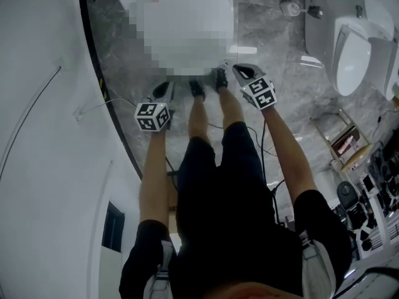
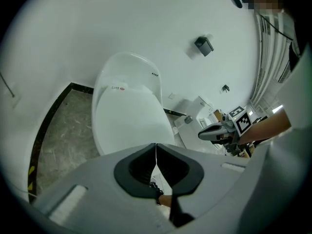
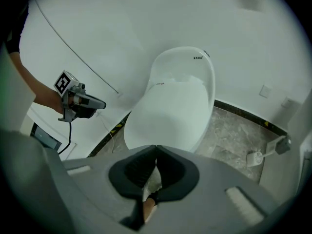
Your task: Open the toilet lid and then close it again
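Left gripper view: toilet lid (image 2: 129,121) lies flat, shut over bowl, backed against white wall, directly ahead of person's feet. Left gripper (image 2: 156,149) and right gripper (image 3: 156,152) both clenched, nothing between jaws. Tips flank lid's near edge without touching, likely placed to lift rim. Both arms stretched forward, grippers angled obliquely down.

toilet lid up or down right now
Down. In both gripper views the toilet lid lies flat, its smooth white top covering the whole opening; no seat ring or water shows.
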`<state>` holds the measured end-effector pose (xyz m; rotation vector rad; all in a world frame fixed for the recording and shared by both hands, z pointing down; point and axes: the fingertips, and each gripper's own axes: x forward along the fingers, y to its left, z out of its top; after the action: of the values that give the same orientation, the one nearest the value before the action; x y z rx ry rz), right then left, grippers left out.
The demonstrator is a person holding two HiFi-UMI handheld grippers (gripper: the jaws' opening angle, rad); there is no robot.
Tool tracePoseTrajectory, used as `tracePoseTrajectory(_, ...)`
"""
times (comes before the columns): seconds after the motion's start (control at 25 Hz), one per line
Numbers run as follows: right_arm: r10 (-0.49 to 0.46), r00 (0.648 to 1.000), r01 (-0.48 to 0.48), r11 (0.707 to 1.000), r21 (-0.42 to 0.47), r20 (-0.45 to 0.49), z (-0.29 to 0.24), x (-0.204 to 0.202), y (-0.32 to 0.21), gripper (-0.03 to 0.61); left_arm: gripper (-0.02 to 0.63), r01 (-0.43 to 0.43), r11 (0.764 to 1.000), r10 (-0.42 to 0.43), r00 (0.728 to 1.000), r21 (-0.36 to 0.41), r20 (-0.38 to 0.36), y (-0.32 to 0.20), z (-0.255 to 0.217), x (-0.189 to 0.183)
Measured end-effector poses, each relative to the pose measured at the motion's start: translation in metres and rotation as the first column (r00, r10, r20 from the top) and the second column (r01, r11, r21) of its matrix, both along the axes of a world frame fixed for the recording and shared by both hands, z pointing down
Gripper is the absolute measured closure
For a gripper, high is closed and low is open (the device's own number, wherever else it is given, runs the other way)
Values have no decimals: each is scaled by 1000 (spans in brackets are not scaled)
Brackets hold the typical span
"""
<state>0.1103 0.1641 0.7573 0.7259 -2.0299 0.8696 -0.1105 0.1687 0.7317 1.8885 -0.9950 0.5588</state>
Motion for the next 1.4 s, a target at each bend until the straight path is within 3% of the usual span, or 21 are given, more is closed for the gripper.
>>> tracePoseTrajectory(0.36, 22, 1000, -22, 998, -52, 1, 72, 1, 5, 575, 600, 135, 989, -137, 989, -54, -46, -8, 71, -9)
tracePoseTrajectory(0.68, 41, 999, -40, 995, -88, 9, 122, -5, 8, 574, 598, 150, 986, -150, 989, -77, 6, 5, 119, -19)
tracePoseTrajectory(0.76, 67, 998, -65, 993, -100, 19, 130, -3, 8, 544, 598, 129, 989, -127, 991, -66, 35, 7, 126, -18)
tracePoseTrajectory(0.92, 110, 993, -106, 989, -98, 40, 139, -2, 4, 509, 500, 176, 982, -175, 984, -63, 29, 4, 139, -21)
tracePoseTrajectory(1.08, 137, 990, -133, 987, -95, 38, 147, -2, 1, 441, 458, 216, 974, -213, 976, -70, 55, 8, 152, -30)
tracePoseTrajectory(1.2, 226, 967, -211, 969, -126, 115, 150, -5, -3, 368, 396, 251, 964, -245, 967, -84, 74, 12, 164, -34)
tracePoseTrajectory(1.4, 305, 935, -271, 943, -192, 178, 153, -8, -6, 333, 379, 332, 931, -338, 941, -152, -15, 15, 174, -27)
